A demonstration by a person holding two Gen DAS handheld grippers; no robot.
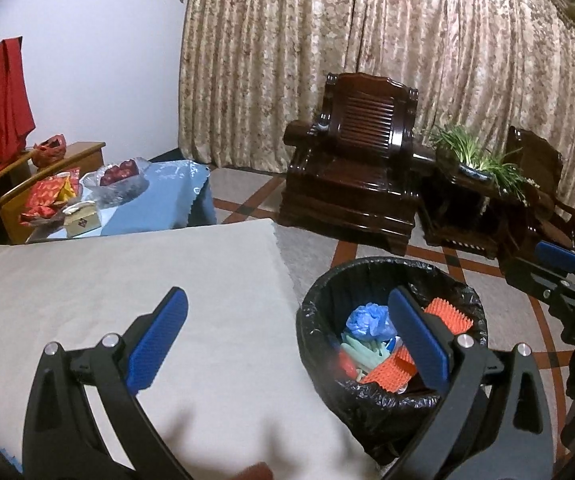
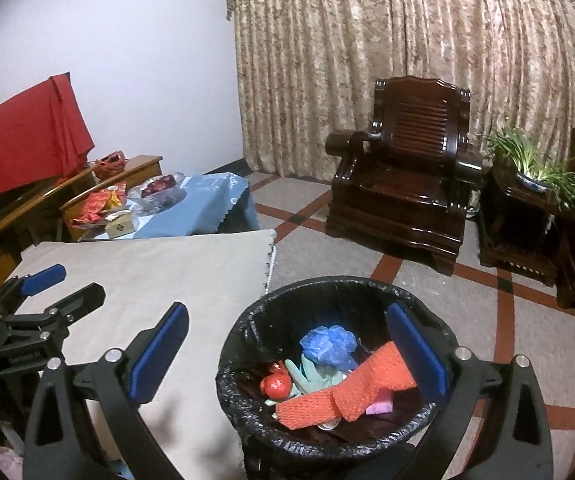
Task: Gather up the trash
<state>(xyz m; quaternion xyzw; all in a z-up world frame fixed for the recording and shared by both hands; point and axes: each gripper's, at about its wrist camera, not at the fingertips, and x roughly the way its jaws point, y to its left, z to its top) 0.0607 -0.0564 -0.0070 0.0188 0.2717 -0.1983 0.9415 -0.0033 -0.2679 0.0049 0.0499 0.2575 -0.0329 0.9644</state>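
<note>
"DA" lettering on right gripper (image 1: 559,276)

a round trash bin (image 2: 247,344) with a black liner stands upright on the floor, just ahead of the right gripper (image 2: 287,354) and below its spread fingers. inside lie a crumpled blue bag (image 2: 327,344), orange foam netting (image 2: 347,396), a pale green glove (image 2: 315,374), a red round item (image 2: 275,385) and a pink scrap (image 2: 379,406).

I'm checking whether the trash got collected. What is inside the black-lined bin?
In the bin: a crumpled blue bag, orange foam netting, pale green gloves, a red round item, something pink. Anything underneath is covered.
</note>
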